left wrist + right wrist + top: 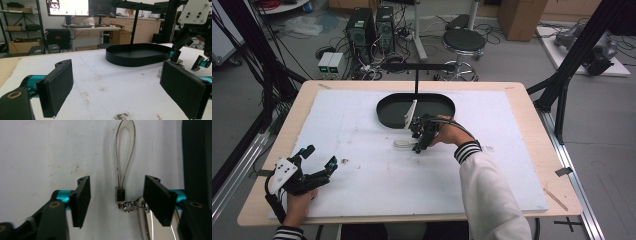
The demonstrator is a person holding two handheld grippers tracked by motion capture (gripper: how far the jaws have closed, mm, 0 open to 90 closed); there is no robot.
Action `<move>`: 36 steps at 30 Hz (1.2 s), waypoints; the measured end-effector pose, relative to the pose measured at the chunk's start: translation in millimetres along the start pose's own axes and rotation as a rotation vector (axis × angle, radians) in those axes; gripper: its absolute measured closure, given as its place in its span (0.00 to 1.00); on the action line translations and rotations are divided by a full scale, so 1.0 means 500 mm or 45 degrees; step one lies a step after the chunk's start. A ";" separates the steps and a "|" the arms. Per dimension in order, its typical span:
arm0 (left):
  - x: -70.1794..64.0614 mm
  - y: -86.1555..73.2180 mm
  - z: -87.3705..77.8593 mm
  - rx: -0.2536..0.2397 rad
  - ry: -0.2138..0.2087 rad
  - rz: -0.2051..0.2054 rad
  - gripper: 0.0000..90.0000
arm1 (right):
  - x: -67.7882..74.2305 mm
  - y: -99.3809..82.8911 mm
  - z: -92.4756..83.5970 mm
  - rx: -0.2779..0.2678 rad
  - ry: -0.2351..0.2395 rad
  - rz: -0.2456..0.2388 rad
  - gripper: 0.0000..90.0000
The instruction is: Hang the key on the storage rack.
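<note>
Both claws gape: right claw (pixel 117 200) straddles a keyring strap (pixel 124 157) untouched, left claw (pixel 117 87) idle.

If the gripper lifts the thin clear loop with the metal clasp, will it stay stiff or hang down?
The loop looks thin and see-through, so it probably flexes and dangles. The metal clasp at its end seems the heavier part and may swing. Lying flat on the white mat, it may slip between the pads.

Black hand-held gripper (pixel 116 202) w/ teal fittings, brass screws; white sleeve (pixel 492 195), striped cuff.
</note>
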State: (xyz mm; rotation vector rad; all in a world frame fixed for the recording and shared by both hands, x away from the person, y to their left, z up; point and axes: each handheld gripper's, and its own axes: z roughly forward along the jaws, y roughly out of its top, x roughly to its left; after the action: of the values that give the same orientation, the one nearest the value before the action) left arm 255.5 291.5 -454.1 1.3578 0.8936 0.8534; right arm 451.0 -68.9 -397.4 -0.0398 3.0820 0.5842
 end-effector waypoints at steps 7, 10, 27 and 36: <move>0.000 0.000 0.000 0.002 0.000 0.005 0.13 | -0.006 0.004 0.010 0.045 0.002 0.001 0.63; 0.000 0.000 0.000 0.000 0.001 0.001 0.13 | -0.007 0.006 0.011 0.058 0.004 -0.001 0.66; 0.000 -0.001 -0.001 -0.011 0.001 0.002 0.13 | -0.004 0.014 0.027 0.150 -0.027 -0.066 0.89; 0.000 -0.001 -0.002 -0.011 0.001 0.002 0.13 | -0.001 0.016 0.025 0.164 -0.026 -0.064 0.90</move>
State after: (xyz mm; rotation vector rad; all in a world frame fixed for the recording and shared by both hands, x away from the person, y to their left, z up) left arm 254.8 291.7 -454.4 1.3506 0.8887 0.8580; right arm 451.2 -56.8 -405.9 -0.1091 3.0808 0.3810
